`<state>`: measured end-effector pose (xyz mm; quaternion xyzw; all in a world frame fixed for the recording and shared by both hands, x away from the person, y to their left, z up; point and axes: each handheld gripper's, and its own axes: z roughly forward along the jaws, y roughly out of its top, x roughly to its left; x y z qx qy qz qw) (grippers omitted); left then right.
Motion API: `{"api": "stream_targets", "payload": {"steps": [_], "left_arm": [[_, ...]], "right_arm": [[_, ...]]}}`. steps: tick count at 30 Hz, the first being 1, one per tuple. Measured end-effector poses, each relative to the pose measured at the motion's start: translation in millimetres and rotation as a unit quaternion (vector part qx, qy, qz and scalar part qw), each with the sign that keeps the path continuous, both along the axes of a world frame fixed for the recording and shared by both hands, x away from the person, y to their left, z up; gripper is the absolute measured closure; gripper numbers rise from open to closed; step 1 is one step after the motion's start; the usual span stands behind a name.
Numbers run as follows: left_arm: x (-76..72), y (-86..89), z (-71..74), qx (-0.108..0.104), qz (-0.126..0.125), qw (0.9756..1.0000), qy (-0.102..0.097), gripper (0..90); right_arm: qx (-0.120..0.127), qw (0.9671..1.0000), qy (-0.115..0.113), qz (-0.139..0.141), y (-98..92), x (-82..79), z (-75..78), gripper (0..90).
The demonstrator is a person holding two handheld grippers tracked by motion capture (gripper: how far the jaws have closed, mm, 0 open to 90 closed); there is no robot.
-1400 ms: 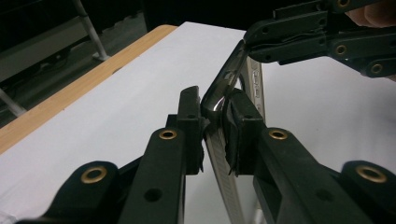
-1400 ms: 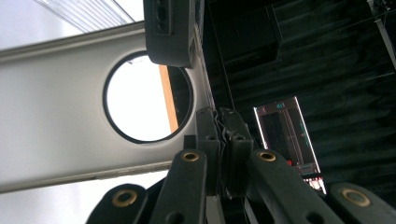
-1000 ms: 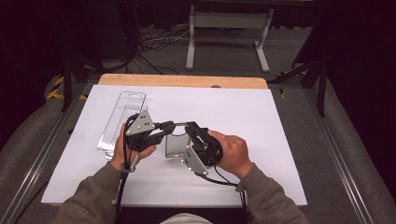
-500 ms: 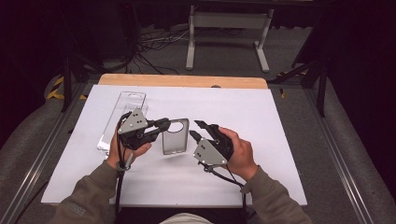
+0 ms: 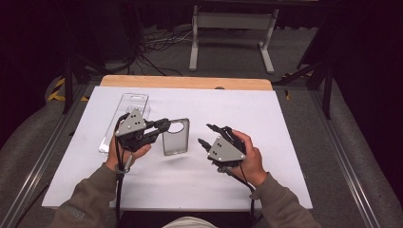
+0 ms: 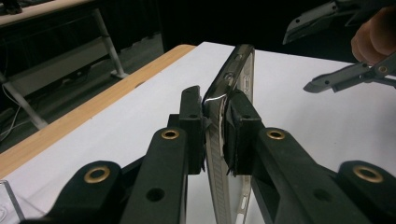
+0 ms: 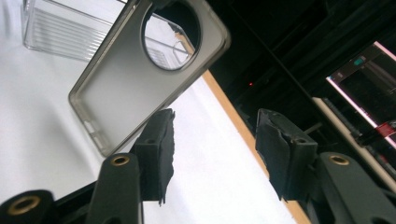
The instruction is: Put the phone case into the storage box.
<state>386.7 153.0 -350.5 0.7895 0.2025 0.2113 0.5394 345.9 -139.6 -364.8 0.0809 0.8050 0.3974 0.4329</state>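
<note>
While the left hand-held gripper pinched the smoky translucent phone case by its edge, pads pressed on both sides, the case hung just above the white counter near centre, camera hole toward 12 o'clock. At 3 o'clock of it, apart, the right hand-held gripper was spread w/ nothing between its pads. A clear plastic tray lay at 10 o'clock.
</note>
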Motion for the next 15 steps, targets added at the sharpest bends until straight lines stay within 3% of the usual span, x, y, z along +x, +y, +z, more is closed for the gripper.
{"api": "stream_targets", "payload": {"steps": [9,15], "left_arm": [[-1.3,2.5,2.2,-0.001,0.000,1.0000,-0.006,79.4],[-1.5,5.4,3.5,-0.005,0.000,1.0000,-0.005,79.4]], "right_arm": [[0.030,0.9989,0.033,-0.014,-8.7,2.7,-17.4,35.3],[0.032,0.9983,0.044,-0.020,-13.9,2.4,-22.2,30.9]]}}
